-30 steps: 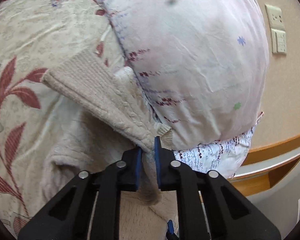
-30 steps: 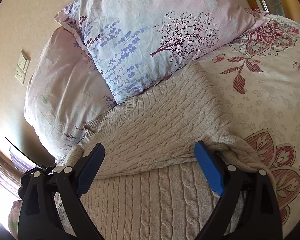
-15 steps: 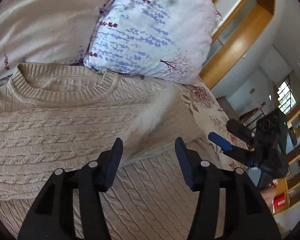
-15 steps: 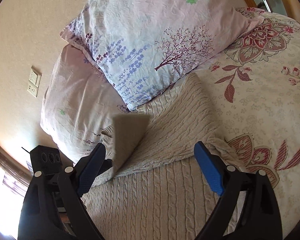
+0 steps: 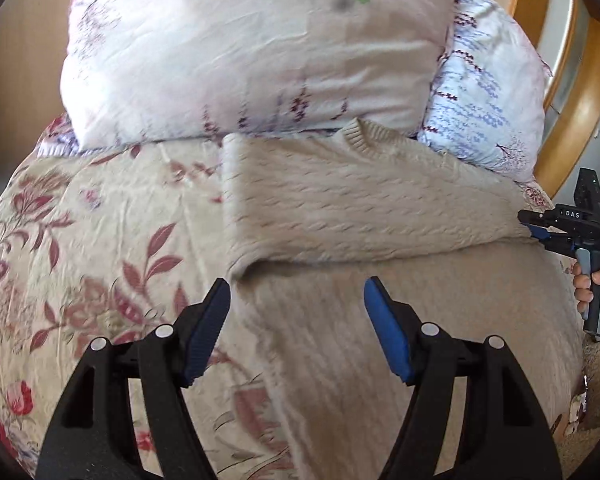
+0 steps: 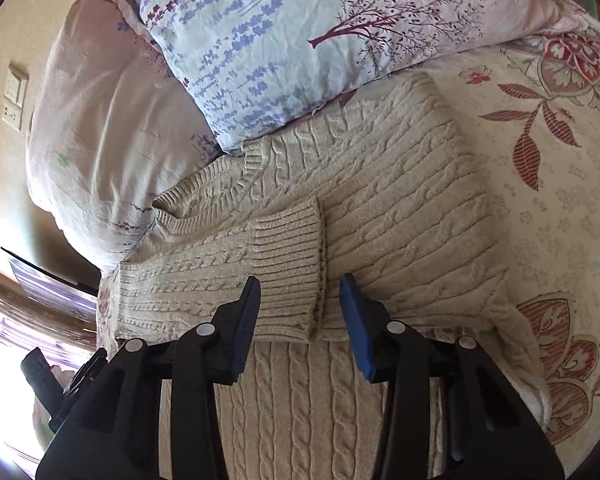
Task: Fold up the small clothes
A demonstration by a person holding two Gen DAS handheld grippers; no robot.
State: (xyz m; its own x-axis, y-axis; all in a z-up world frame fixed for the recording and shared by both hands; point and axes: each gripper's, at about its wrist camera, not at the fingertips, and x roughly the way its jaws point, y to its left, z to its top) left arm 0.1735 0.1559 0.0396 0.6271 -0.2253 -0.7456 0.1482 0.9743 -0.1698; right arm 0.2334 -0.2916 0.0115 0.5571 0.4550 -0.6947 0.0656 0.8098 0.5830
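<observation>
A beige cable-knit sweater [image 6: 400, 200] lies flat on the floral bedspread, collar toward the pillows, with both sleeves folded across its chest. One ribbed cuff [image 6: 292, 256] lies on top, just ahead of my right gripper [image 6: 300, 312], which is open and empty above it. In the left wrist view the sweater [image 5: 360, 208] is blurred. My left gripper [image 5: 298, 320] is open and empty over its left edge. The right gripper [image 5: 568, 232] shows at that view's right edge, held by a hand.
Two pillows, a pale pink one [image 5: 260, 48] and a lavender-print one [image 6: 320, 32], press against the sweater's collar. The floral bedspread [image 5: 100, 240] spreads to the left. A wooden headboard [image 5: 580, 112] curves at the back. Wall switches [image 6: 14, 100] are at far left.
My left gripper let go of the sleeve, which now lies folded across the sweater's chest, and pulled back to the left edge. My right gripper narrowed and moved in over the cuff.
</observation>
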